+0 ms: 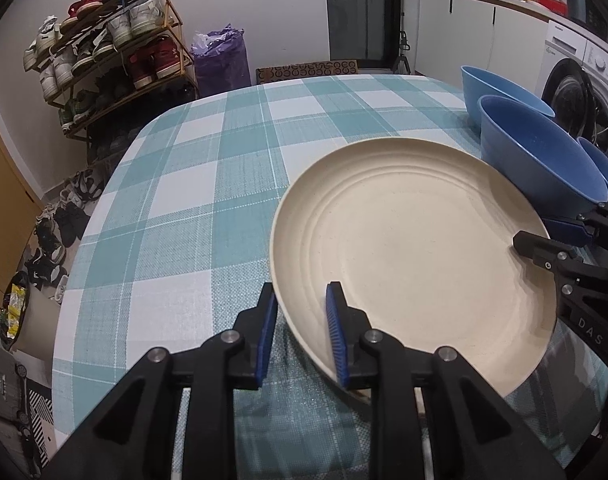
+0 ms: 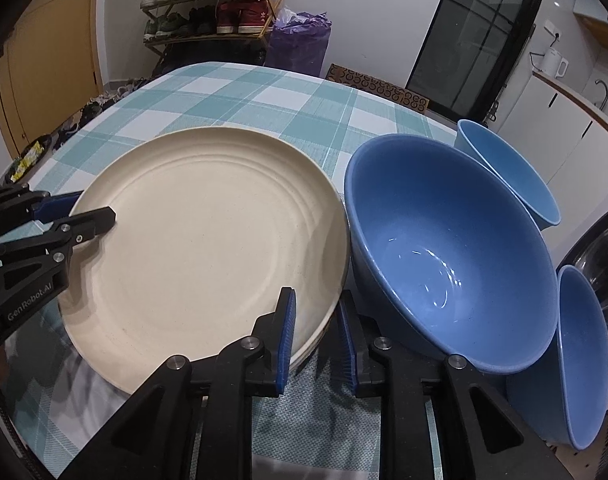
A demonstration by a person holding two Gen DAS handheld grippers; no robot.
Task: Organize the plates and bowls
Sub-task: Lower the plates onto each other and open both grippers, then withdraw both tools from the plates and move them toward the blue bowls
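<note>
A cream plate [image 1: 416,256] lies on the checked tablecloth; it also shows in the right wrist view [image 2: 208,248], with a second rim visible under its near edge. My left gripper [image 1: 300,332] straddles its left rim, one pad above and one below, jaws a little apart. My right gripper [image 2: 316,332] straddles its right rim the same way. Whether either one clamps the plate I cannot tell. Three blue bowls stand to the right: a large one [image 2: 448,256], one behind it [image 2: 504,172] and one at the right edge [image 2: 576,356].
The table [image 1: 208,184] carries a teal and white checked cloth. A shoe rack [image 1: 112,40] and a purple bag [image 1: 220,60] stand beyond the table. A washing machine [image 1: 584,92] and white cabinets are at the right.
</note>
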